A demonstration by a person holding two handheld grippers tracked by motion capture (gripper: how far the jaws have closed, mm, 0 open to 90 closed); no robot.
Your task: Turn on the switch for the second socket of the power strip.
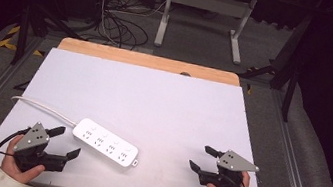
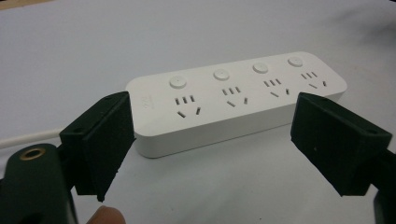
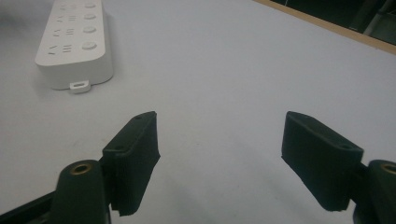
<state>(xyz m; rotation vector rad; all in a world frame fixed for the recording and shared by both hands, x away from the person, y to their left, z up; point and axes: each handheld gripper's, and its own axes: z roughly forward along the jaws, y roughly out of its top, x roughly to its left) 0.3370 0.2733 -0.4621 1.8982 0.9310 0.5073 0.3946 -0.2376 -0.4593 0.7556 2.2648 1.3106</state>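
At the near left of the table [image 1: 154, 91], the left gripper [image 1: 68, 142] is held with its jaws wide apart and nothing between them, aimed at the power strip [image 1: 105, 142] just beside it. The strip lies flat near the table's front, left of centre, sockets and buttons up, its cord [image 1: 41, 106] trailing off to the far left. It is judged rigid, fairly light and smooth-sided (the glossy plastic may slip), so a hold across the two long sides, near the middle, would be steadiest; the cord will drag a little. At the near right, the right gripper [image 1: 204, 160] is likewise spread and empty, well apart from the strip.
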